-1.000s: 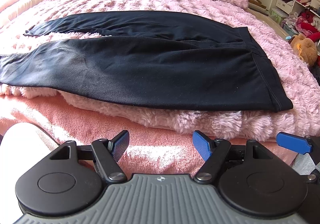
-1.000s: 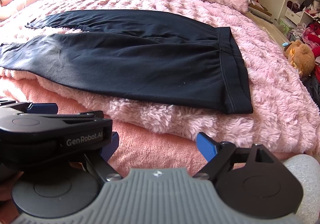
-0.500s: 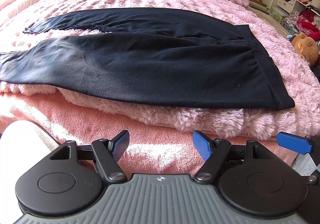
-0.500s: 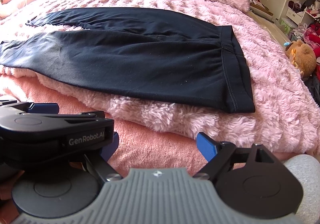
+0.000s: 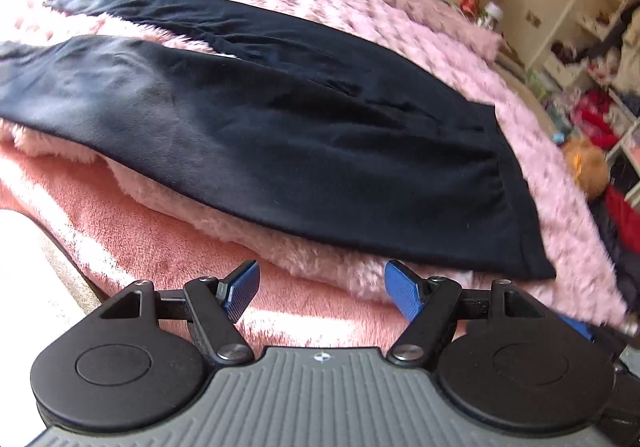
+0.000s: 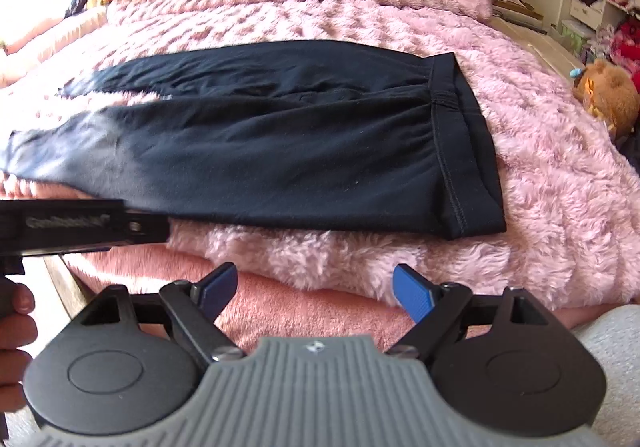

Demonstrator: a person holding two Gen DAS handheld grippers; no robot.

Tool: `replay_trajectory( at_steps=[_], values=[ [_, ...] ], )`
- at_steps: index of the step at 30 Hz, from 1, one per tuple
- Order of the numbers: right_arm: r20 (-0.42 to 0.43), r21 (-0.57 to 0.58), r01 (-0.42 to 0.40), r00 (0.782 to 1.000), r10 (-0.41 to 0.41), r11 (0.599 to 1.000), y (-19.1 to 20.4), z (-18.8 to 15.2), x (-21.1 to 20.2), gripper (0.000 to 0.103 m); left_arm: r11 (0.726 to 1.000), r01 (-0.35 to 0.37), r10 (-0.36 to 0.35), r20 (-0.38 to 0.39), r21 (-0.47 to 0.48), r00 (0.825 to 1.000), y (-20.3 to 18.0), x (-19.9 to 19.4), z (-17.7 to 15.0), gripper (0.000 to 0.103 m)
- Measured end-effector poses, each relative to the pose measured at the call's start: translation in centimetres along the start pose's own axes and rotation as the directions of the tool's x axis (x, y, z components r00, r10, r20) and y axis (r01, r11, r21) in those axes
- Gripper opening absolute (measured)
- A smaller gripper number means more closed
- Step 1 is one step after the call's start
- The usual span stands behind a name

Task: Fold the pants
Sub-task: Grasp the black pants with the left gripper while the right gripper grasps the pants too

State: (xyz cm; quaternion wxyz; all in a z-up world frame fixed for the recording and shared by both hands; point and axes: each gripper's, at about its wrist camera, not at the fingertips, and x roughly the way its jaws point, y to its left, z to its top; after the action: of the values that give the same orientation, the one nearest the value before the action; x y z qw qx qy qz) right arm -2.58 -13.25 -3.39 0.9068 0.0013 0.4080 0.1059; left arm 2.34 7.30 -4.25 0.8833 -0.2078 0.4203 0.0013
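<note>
Pants [image 5: 304, 151] flat on bed ahead; left tongs [image 5: 320, 289], right tongs [image 6: 314, 291] released.

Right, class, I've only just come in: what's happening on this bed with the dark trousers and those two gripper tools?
A person holds a two-finger gripper in each hand, facing a pair of black pants spread flat on a fluffy pink blanket. The waistband lies to the right, the two legs run off to the left. The left gripper and the right gripper both have their jaws open and hold nothing, short of the near edge of the cloth. No fold has been made yet.
</note>
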Motion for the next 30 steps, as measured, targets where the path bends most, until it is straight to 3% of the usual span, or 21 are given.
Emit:
replay_trajectory(
  at_steps=[2, 4, 5, 6, 8, 13, 16, 19, 20, 22, 25, 27, 28, 30],
  values=[
    [0.052, 0.117, -0.029, 0.998, 0.023, 0.993, -3.2, 0.2, 0.1, 0.069, 0.993, 0.075, -0.074, 0.017, -0.090, 0.997, 3.0, 0.0, 1.3, 0.082],
    [0.056, 0.272, -0.052, 0.998, 0.038, 0.961, -6.9, 0.1, 0.7, 0.064, 0.976, 0.099, -0.092, 0.045, -0.193, 0.995, 5.9, 0.0, 1.8, 0.080],
    [0.054, 0.346, -0.070, 0.997, 0.054, 0.936, -8.6, -0.1, 1.0, 0.057, 0.967, 0.100, -0.089, 0.058, -0.236, 0.994, 7.1, 0.1, 1.8, 0.079],
    [0.055, 0.419, -0.093, 0.995, 0.077, 0.903, -10.2, -0.4, 1.4, 0.051, 0.950, 0.102, -0.086, 0.065, -0.296, 0.994, 8.4, 0.3, 1.9, 0.078],
    [0.074, 0.563, -0.145, 0.989, 0.125, 0.814, -13.1, -1.1, 2.0, 0.050, 0.904, 0.124, -0.112, 0.054, -0.408, 0.992, 10.7, 1.0, 2.2, 0.078],
    [0.177, 0.716, -0.304, 0.950, 0.257, 0.629, -16.0, -1.9, 3.7, 0.043, 0.816, 0.172, -0.203, 0.004, -0.552, 0.979, 13.8, 3.2, 2.8, 0.075],
    [0.195, 0.790, -0.342, 0.927, 0.320, 0.510, -16.7, -2.4, 5.7, 0.032, 0.730, 0.253, -0.302, 0.033, -0.635, 0.953, 15.5, 4.5, 2.8, 0.074],
    [0.213, 0.834, -0.364, 0.906, 0.367, 0.415, -17.2, -2.7, 7.3, 0.031, 0.641, 0.360, -0.407, 0.097, -0.678, 0.908, 16.6, 5.6, 2.7, 0.074],
    [0.216, 0.842, -0.365, 0.903, 0.371, 0.398, -17.3, -2.6, 7.7, 0.031, 0.613, 0.385, -0.434, 0.113, -0.690, 0.894, 16.9, 6.0, 2.8, 0.074],
    [0.231, 0.850, -0.373, 0.898, 0.374, 0.371, -17.5, -2.2, 8.2, 0.031, 0.583, 0.419, -0.461, 0.141, -0.696, 0.876, 17.4, 6.6, 3.1, 0.074],
    [0.232, 0.865, -0.375, 0.888, 0.396, 0.334, -18.0, -1.7, 9.6, 0.031, 0.593, 0.394, -0.433, 0.135, -0.702, 0.891, 18.0, 7.4, 3.7, 0.074],
    [0.221, 0.881, -0.363, 0.882, 0.416, 0.302, -18.4, -1.9, 10.9, 0.023, 0.577, 0.377, -0.425, 0.128, -0.725, 0.896, 18.4, 8.2, 3.9, 0.074],
    [0.220, 0.887, -0.361, 0.879, 0.422, 0.289, -18.5, -1.9, 11.3, 0.021, 0.543, 0.390, -0.434, 0.149, -0.743, 0.888, 18.8, 8.5, 3.8, 0.074],
    [0.228, 0.891, -0.365, 0.874, 0.430, 0.269, -18.7, -2.1, 11.5, 0.018, 0.456, 0.457, -0.457, 0.240, -0.764, 0.856, 19.6, 8.6, 3.3, 0.073]
  ],
)
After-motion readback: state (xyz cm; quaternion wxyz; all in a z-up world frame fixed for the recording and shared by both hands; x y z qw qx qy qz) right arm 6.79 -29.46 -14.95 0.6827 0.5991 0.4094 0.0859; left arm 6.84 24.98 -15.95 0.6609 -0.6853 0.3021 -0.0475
